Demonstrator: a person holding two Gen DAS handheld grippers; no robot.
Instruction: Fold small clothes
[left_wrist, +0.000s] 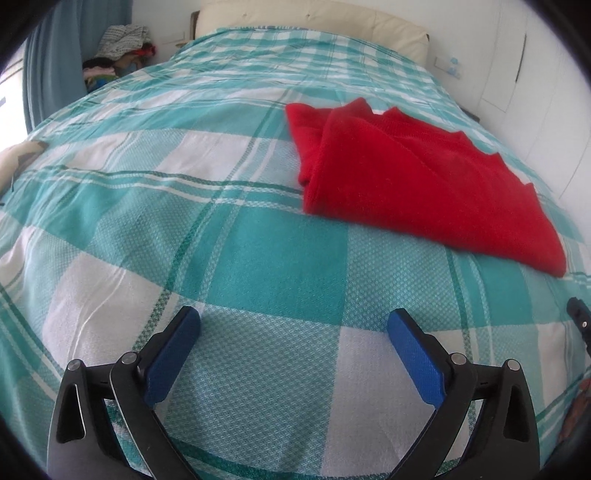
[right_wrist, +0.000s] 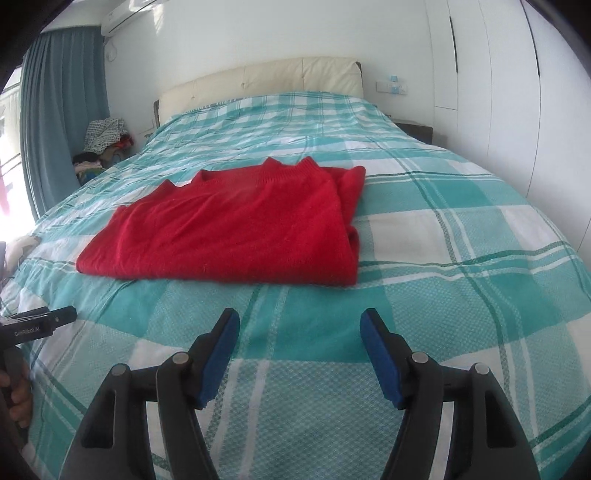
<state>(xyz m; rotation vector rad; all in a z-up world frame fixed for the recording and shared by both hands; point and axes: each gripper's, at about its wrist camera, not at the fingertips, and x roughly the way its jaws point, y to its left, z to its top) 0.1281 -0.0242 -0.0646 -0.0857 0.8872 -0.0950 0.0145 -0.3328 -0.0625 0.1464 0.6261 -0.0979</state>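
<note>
A red knitted garment lies folded flat on the teal-and-white checked bedspread. In the right wrist view the garment is straight ahead, beyond the fingers. My left gripper is open and empty, hovering over the bedspread, with the garment ahead to its right. My right gripper is open and empty, a short way in front of the garment's near edge. The left gripper's body shows at the left edge of the right wrist view.
A cream headboard stands at the far end of the bed. A pile of clothes sits beside the bed at the far left, next to a blue curtain. White wardrobe doors line the right wall.
</note>
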